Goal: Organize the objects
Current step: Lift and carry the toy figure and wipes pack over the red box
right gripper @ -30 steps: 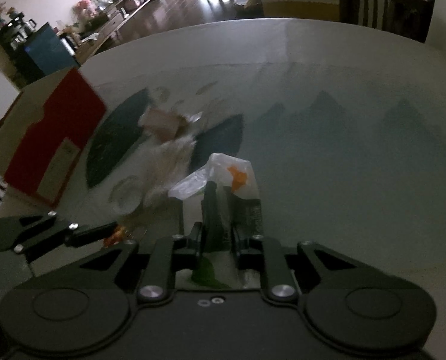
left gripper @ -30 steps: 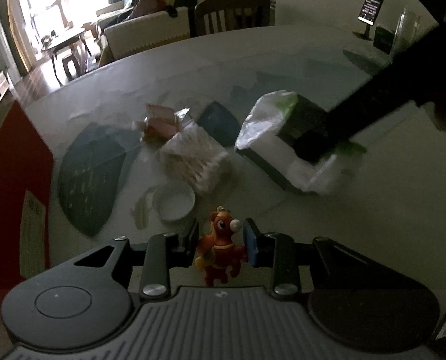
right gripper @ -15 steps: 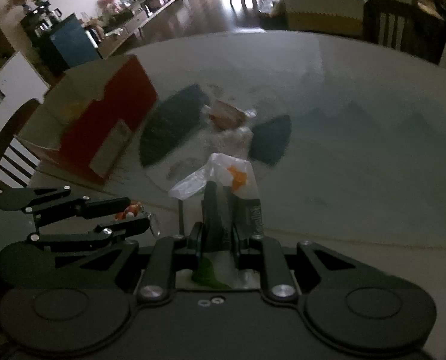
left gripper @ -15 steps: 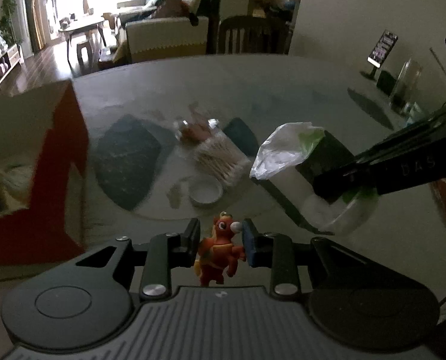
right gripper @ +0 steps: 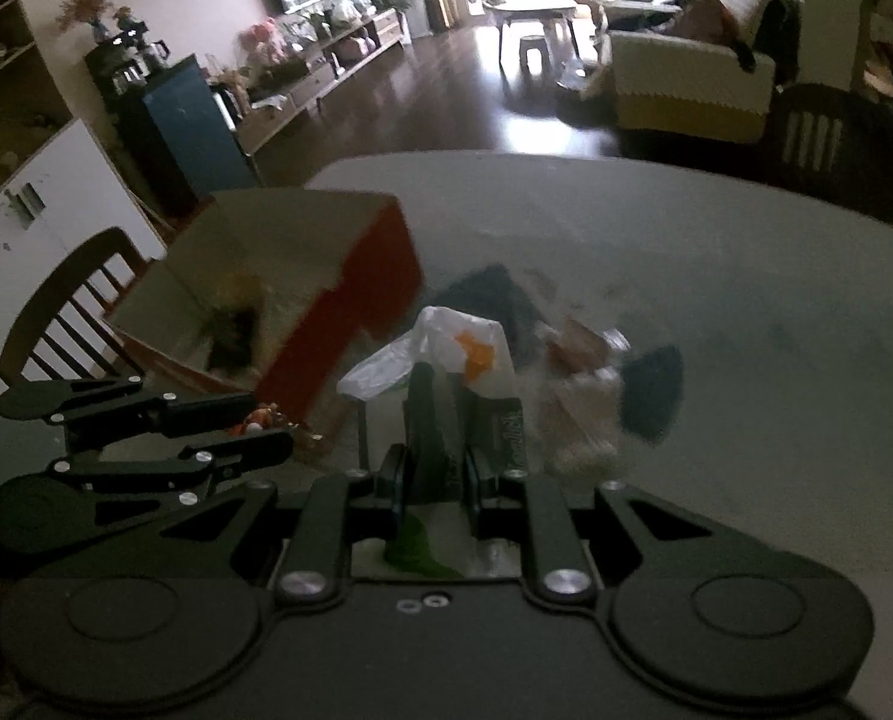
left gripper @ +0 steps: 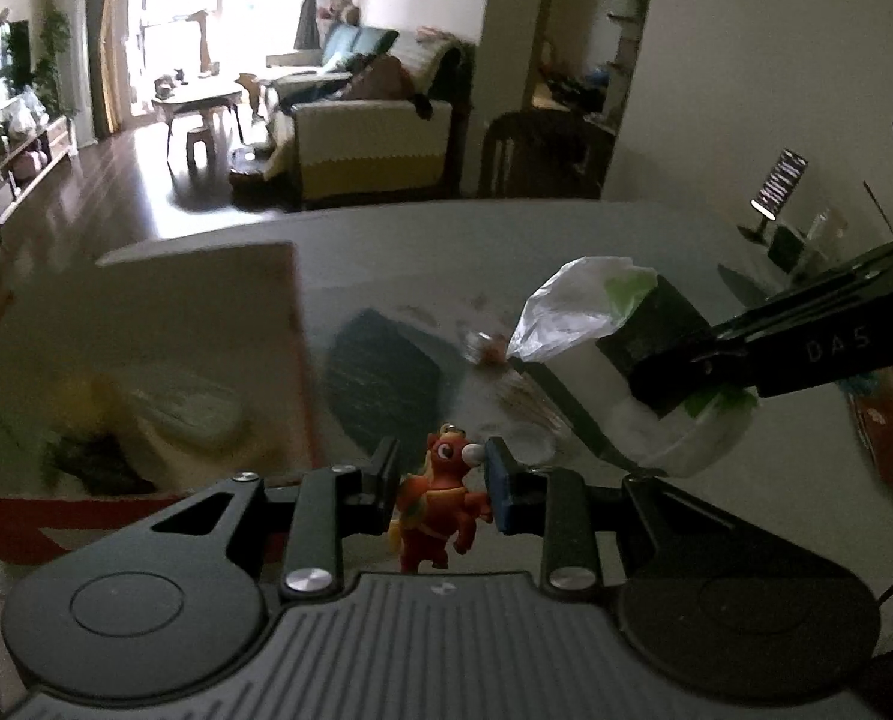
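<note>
Above table, mid-carry toward red box [left gripper: 146,372] at 10 o'clock. Left gripper [left gripper: 440,489] clamped on toy figure [left gripper: 437,498]; right gripper [right gripper: 434,480] pinching bagged packet [right gripper: 446,360]. Next, likely: hover over box opening, release.

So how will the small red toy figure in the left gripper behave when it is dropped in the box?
The red toy figure looks rigid, so it probably keeps its shape. It seems small and light. Its lumpy form may tumble inside the box.
</note>
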